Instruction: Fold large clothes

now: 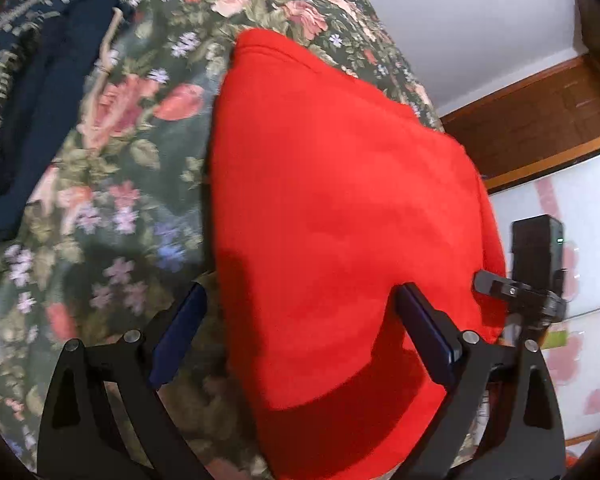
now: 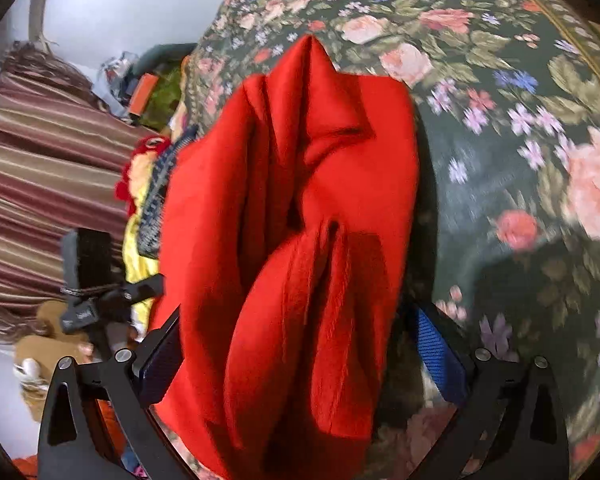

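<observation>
A large red garment (image 1: 340, 184) lies on the floral bedspread (image 1: 112, 184), smooth and flat in the left wrist view. My left gripper (image 1: 300, 320) is open just above its near edge, one finger off the cloth to the left, the other over it. In the right wrist view the red garment (image 2: 300, 208) is bunched into long folds. My right gripper (image 2: 300, 352) is open, its fingers spread wide on either side of the bunched cloth and not pinching it.
A dark navy garment (image 1: 32, 120) lies at the far left of the bed. A black box-shaped device (image 1: 536, 252) shows beside the red cloth. Past the bed edge are a pile of mixed clothes (image 2: 148, 184), a striped curtain (image 2: 40, 168) and a wooden door (image 1: 540, 120).
</observation>
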`<state>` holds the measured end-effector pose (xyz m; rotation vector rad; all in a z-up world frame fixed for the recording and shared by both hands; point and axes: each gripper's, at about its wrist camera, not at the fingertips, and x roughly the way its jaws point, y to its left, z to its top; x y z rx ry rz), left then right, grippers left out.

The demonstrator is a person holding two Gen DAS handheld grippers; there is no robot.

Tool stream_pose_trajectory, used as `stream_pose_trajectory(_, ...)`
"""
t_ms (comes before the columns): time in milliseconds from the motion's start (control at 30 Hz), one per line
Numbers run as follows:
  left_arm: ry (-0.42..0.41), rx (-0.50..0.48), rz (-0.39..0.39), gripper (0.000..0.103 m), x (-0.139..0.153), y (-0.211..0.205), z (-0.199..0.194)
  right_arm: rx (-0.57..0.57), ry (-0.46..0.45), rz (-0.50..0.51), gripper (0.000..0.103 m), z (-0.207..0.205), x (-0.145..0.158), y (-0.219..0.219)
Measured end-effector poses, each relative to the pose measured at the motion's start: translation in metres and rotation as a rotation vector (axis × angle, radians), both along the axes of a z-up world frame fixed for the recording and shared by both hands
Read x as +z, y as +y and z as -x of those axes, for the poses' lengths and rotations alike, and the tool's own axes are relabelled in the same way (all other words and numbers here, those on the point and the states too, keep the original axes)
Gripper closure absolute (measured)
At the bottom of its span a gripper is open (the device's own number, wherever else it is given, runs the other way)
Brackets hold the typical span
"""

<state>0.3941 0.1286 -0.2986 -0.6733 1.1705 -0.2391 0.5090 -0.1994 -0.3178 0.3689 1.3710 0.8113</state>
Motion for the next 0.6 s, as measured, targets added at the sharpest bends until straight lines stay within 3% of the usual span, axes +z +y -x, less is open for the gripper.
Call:
stream_pose_trajectory(167, -0.026, -0.029, 0.014, 0.006, -0.004, -0.013, -0.021, 0.052, -0.017, -0.034, 0.005, -0.013, -0.004, 0.018)
stream_pose_trajectory(267, -0.029, -0.028, -0.002, 0.008, -0.004, -0.017, -0.03, 0.078, -0.009, -0.048, 0.034, -0.018, -0.006, 0.032)
stream_pose_trajectory(367, -0.037, 0.012, 0.024, 0.028, -0.001, -0.008, -0.031, 0.046, 0.014, -0.053, 0.051, -0.022, -0.008, 0.036)
stream_pose_trajectory(433, -0.049, 0.028, 0.038, 0.046, 0.001, -0.002, -0.029, 0.036, -0.001, -0.053, 0.065, -0.021, -0.002, 0.038)
stream_pose_trajectory(533, -0.099, 0.005, 0.011, 0.065, 0.018, -0.001, -0.022, 0.037, -0.036, -0.046, 0.075, -0.017, 0.014, 0.041)
stream_pose_trajectory(600, -0.13, -0.011, 0.008, 0.07, 0.03, -0.001, -0.016, 0.045, -0.063, -0.029, 0.077, -0.011, 0.031, 0.048)
